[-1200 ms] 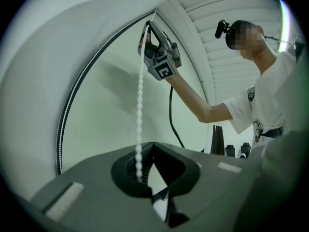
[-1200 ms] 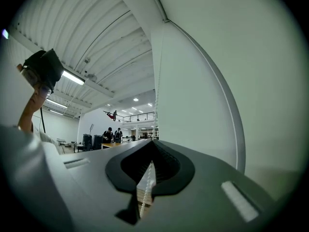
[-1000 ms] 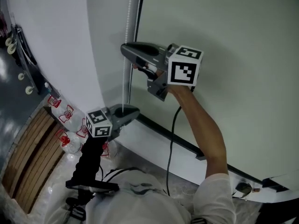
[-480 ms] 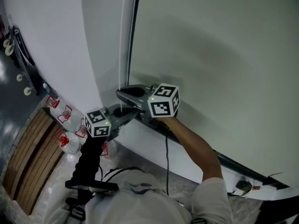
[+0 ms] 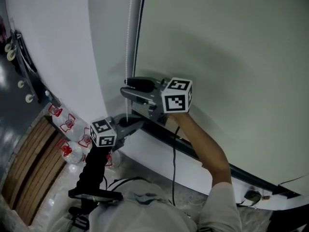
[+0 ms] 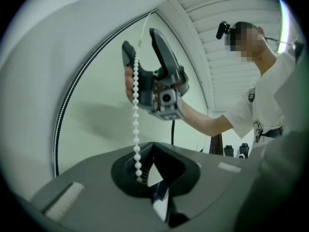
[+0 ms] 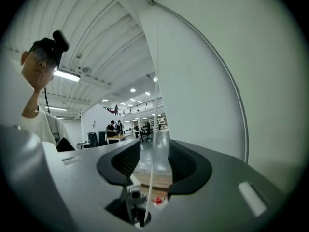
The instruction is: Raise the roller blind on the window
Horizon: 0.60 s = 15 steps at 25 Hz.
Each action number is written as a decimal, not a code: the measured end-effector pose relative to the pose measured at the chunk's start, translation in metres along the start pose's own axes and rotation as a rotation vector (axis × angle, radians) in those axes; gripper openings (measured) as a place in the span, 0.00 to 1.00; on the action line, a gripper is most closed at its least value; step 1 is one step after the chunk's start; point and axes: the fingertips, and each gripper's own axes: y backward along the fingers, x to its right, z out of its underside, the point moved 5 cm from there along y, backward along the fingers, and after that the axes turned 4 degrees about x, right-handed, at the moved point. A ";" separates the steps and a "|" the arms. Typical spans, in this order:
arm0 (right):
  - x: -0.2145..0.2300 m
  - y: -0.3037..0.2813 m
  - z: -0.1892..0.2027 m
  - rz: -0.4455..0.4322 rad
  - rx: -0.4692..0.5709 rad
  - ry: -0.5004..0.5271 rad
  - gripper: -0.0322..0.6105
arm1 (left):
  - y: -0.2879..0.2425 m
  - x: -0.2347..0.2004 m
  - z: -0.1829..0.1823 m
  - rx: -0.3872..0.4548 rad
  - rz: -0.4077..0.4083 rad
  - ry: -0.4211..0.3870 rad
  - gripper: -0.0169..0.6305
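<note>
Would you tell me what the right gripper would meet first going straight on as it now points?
The chain: it hangs between the right gripper's open jaws, which have just been opening. Beyond it the way looks free, though depth is unclear.

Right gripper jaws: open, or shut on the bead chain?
Open. The right gripper has its jaws apart, having just been opening. The bead chain runs between them, clear of both pads.

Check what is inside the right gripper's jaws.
The bead chain runs between the right gripper's jaws, which have just been opening, touching neither. Its lower end is covered.
</note>
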 end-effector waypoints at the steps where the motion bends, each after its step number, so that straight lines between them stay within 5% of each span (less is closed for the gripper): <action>1: 0.001 0.000 -0.024 -0.003 0.044 0.014 0.31 | 0.000 0.000 0.000 0.001 0.000 -0.001 0.03; 8: -0.002 -0.006 -0.170 0.005 0.197 0.193 0.31 | 0.003 -0.001 0.008 -0.005 -0.005 0.003 0.03; 15: -0.009 -0.011 -0.230 0.005 0.248 0.219 0.10 | 0.004 0.000 0.008 -0.009 -0.006 0.007 0.03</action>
